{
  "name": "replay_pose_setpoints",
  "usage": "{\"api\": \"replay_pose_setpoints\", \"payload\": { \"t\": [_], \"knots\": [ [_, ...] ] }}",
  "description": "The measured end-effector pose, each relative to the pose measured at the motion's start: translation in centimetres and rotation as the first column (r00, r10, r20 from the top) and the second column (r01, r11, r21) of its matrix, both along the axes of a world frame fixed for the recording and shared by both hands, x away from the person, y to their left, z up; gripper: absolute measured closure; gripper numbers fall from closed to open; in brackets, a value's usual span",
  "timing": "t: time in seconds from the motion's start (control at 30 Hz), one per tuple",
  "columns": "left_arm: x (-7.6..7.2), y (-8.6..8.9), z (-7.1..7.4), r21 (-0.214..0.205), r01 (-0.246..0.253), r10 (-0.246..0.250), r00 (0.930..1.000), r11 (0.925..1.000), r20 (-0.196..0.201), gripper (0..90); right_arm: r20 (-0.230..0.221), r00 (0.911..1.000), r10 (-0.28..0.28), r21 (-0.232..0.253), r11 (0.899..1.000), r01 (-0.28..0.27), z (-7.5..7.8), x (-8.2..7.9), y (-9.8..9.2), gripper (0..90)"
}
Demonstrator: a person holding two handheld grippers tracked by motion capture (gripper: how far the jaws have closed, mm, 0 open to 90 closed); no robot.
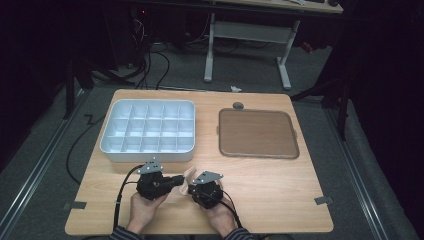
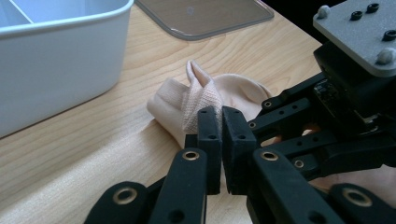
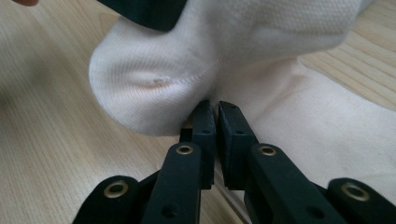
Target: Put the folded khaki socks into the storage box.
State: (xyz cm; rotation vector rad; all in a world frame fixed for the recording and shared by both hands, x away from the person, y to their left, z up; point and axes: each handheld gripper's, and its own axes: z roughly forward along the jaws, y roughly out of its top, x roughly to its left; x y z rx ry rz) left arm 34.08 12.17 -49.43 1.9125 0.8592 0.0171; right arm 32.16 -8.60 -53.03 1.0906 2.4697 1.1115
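A pale, cream-coloured sock (image 1: pixel 188 176) lies bunched on the wooden table near its front edge, between my two grippers. My left gripper (image 1: pixel 178 180) points right from the person's left hand. Its jaws are shut on the sock's ribbed cuff (image 2: pixel 201 100), with the left gripper (image 2: pixel 221 116) pinching a fold that stands up. My right gripper (image 1: pixel 191 186) comes in from the right, and its body (image 2: pixel 355 88) sits close beside the sock. The right gripper (image 3: pixel 211 111) is shut on a fold of the sock (image 3: pixel 196 70) just under its rounded heel.
A white divided bin (image 1: pixel 148 150) stands at the back left, its wall (image 2: pixel 56 70) close to the left gripper. A brown flat tray (image 1: pixel 257 134) lies at the back right, with a small grey disc (image 1: pixel 238 105) behind it. A white desk frame (image 1: pixel 245 45) stands beyond the table.
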Motion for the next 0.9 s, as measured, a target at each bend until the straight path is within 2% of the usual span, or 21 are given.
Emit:
{"api": "replay_pose_setpoints", "payload": {
  "t": [0.17,0.23,0.33,0.4,0.43,0.53,0.57,0.67,0.73,0.77,0.83,0.87,0.9],
  "knots": [
    [0.1,0.0,-0.1,0.009,-0.003,0.003,0.9999,1.0000,-0.011,87.4,-0.012,0.9998,0.013,0.009,1.000,-0.013,0.0,0.1,0.4,85.1],
    [0.2,0.0,-0.1,0.022,-0.008,0.008,0.9999,0.9997,-0.013,87.4,-0.032,0.9992,0.024,0.021,0.999,-0.024,0.1,0.2,0.3,80.1],
    [0.1,0.0,-0.1,0.032,-0.015,0.015,0.9998,0.9994,-0.014,87.3,-0.030,0.9991,0.031,-0.011,0.999,-0.031,0.5,0.2,0.4,76.9],
    [0.0,0.2,-0.1,0.040,-0.019,0.020,0.9996,0.9990,-0.019,87.3,-0.001,0.9999,0.015,0.007,1.000,-0.015,1.6,0.0,-0.2,74.5],
    [0.0,0.2,-0.1,0.040,-0.019,0.020,0.9996,0.9990,-0.019,87.3,-0.001,0.9999,0.015,0.007,1.000,-0.015,1.6,0.0,-0.2,74.5],
    [0.0,0.3,0.0,0.048,-0.020,0.021,0.9996,0.9987,-0.021,87.3,0.035,0.9992,-0.022,0.036,0.999,0.021,2.5,-0.4,-1.3,72.8],
    [0.0,0.3,0.0,0.050,-0.020,0.021,0.9996,0.9986,-0.019,87.3,0.069,0.9958,-0.061,0.022,0.998,0.060,3.0,-0.7,-2.4,71.6],
    [-0.1,0.3,0.0,0.052,-0.022,0.022,0.9997,0.9984,-0.012,87.3,0.108,0.9868,-0.120,0.023,0.993,0.119,3.5,-1.0,-4.1,68.8],
    [-0.1,0.3,0.0,0.054,-0.021,0.022,0.9997,0.9983,-0.010,87.3,0.113,0.9835,-0.141,0.024,0.990,0.139,3.7,-1.0,-4.7,67.9],
    [-0.2,0.2,0.0,0.054,-0.020,0.020,0.9998,0.9984,-0.007,87.3,0.120,0.9756,-0.184,0.018,0.983,0.183,3.8,-1.1,-5.9,66.6],
    [-0.2,0.2,0.0,0.052,-0.020,0.020,0.9998,0.9984,-0.006,87.3,0.114,0.9732,-0.200,0.020,0.980,0.199,3.7,-1.1,-6.2,66.1],
    [-0.2,0.2,0.0,0.049,-0.021,0.021,0.9998,0.9986,-0.005,87.3,0.109,0.9676,-0.228,0.022,0.974,0.227,3.5,-1.1,-7.1,64.6],
    [-0.2,0.2,0.0,0.049,-0.021,0.021,0.9998,0.9986,-0.005,87.2,0.109,0.9676,-0.228,0.022,0.974,0.227,3.5,-1.1,-7.1,64.6]
  ]
}}
